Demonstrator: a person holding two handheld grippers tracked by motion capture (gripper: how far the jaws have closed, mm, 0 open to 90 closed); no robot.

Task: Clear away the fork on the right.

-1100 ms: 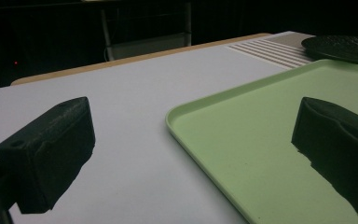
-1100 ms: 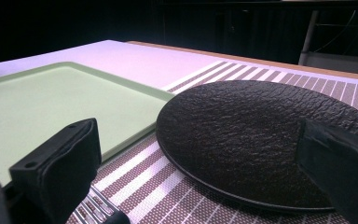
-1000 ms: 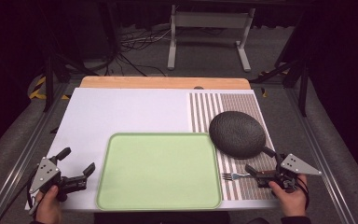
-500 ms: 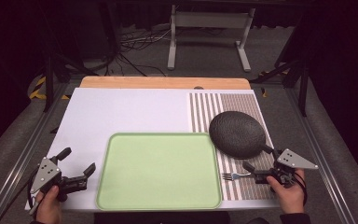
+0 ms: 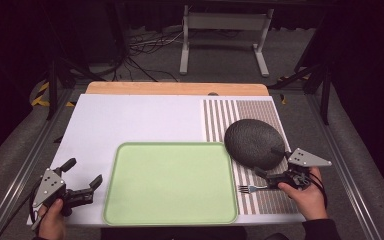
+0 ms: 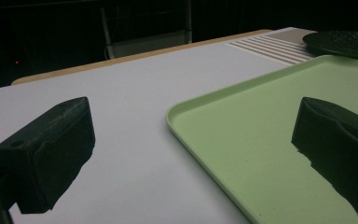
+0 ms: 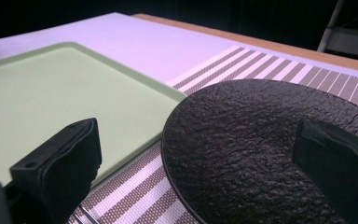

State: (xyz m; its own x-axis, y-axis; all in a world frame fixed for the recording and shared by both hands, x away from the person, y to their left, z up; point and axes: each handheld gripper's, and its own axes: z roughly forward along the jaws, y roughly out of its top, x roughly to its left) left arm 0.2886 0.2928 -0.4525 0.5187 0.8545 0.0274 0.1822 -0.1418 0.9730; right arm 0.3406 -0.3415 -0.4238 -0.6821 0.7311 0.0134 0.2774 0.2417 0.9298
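Note:
A dark, rough-textured plate [image 5: 252, 141] lies on the striped placemat [image 5: 267, 112] at the right. A silver fork [image 5: 250, 188] lies just in front of it on the mat. My right gripper [image 5: 269, 161] is open, with one jaw over the plate's near rim and the other beside the fork's handle. In the right gripper view the plate [image 7: 261, 140] spreads between the open jaws of the right gripper [image 7: 198, 163]. My left gripper [image 5: 84, 171] is open at the front left, beside the empty green tray [image 5: 170, 182]. The tray's corner [image 6: 177, 116] lies between the jaws of the left gripper [image 6: 193, 154].
A white mat [image 5: 130, 120] covers the table, with a wooden strip [image 5: 175, 88] along its far edge. Beyond the table are a metal stand [image 5: 225, 30] and cables [image 5: 145, 45] on the floor. Metal rails [image 5: 345, 165] run along both sides of the table.
My right gripper has moved a little forward over the plate's near edge. The left gripper, tray, plate and fork have stayed where they were.

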